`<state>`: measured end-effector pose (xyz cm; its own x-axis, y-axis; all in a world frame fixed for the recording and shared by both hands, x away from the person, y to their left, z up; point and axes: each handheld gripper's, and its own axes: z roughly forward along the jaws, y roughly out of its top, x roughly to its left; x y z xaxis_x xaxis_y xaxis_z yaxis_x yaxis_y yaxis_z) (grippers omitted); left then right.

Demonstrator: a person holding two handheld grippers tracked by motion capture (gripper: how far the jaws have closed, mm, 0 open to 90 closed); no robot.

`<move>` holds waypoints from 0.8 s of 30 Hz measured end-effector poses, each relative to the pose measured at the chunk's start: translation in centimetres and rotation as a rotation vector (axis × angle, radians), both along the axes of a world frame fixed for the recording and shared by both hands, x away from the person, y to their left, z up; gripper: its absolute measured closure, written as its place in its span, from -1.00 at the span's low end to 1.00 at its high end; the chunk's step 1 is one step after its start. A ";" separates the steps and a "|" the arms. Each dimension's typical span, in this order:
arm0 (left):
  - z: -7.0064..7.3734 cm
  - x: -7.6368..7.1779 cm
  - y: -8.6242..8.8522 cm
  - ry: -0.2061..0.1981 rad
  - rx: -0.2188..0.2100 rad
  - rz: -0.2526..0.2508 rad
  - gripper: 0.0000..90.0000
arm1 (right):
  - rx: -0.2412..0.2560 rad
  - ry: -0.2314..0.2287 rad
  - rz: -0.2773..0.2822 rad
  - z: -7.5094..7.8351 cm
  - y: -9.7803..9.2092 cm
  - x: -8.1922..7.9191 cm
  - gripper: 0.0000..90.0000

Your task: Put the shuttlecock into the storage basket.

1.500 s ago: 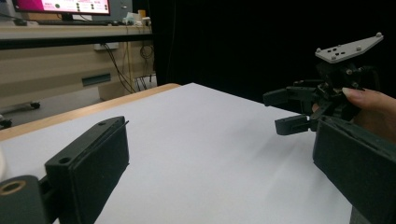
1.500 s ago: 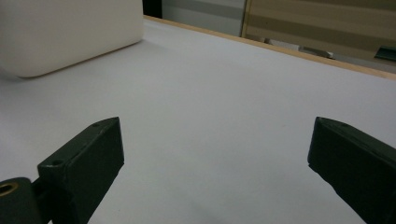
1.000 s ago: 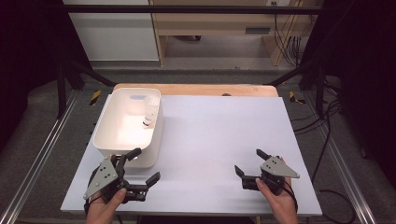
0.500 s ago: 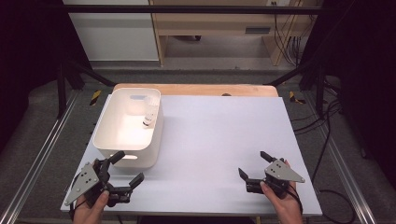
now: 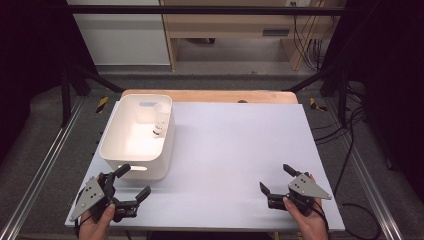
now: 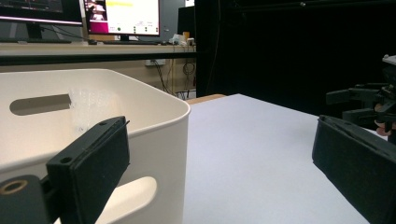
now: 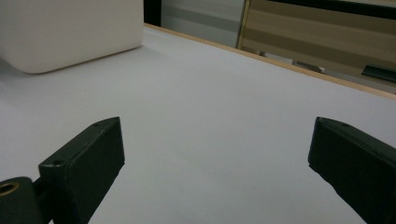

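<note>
light: bright overhead | surround dark; near gripper jaws blurred

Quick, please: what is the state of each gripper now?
Left gripper: open, holding nothing, beside the white bin.
Right gripper: open, holding nothing.

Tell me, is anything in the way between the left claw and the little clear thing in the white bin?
Yes. The white bin's near wall stands between the left claw and the little clear thing, which sits inside by the far right wall. The left claw is open and low, just outside that wall, so it would probably need to go up over the rim.
</note>
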<state>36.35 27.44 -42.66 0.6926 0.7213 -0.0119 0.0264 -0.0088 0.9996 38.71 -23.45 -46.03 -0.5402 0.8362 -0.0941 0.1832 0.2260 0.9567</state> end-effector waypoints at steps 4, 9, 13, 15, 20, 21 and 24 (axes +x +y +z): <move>-0.4 0.1 0.1 0.001 0.001 0.007 -0.91 | 0.003 -0.006 -0.004 0.0 -0.2 -0.1 -0.92; -0.7 0.2 0.4 -0.001 0.015 0.011 -0.91 | 0.007 -0.008 -0.009 -0.1 -0.4 -0.2 -0.92; -1.1 0.2 0.5 0.003 0.025 0.013 -0.91 | 0.007 -0.015 -0.012 -0.2 -0.7 -0.3 -0.92; -1.3 0.2 0.5 0.005 0.024 0.015 -0.91 | 0.008 -0.016 -0.011 -0.2 -0.8 -0.4 -0.92; -1.6 0.1 0.6 0.008 0.022 0.016 -0.91 | 0.008 -0.032 -0.005 -0.3 -1.1 -0.5 -0.92; -1.6 0.1 0.6 0.008 0.026 0.016 -0.91 | 0.008 -0.034 -0.006 -0.3 -1.2 -0.6 -0.92; -1.7 0.1 0.6 0.006 0.028 0.015 -0.91 | 0.007 -0.041 -0.004 -0.4 -1.3 -0.6 -0.92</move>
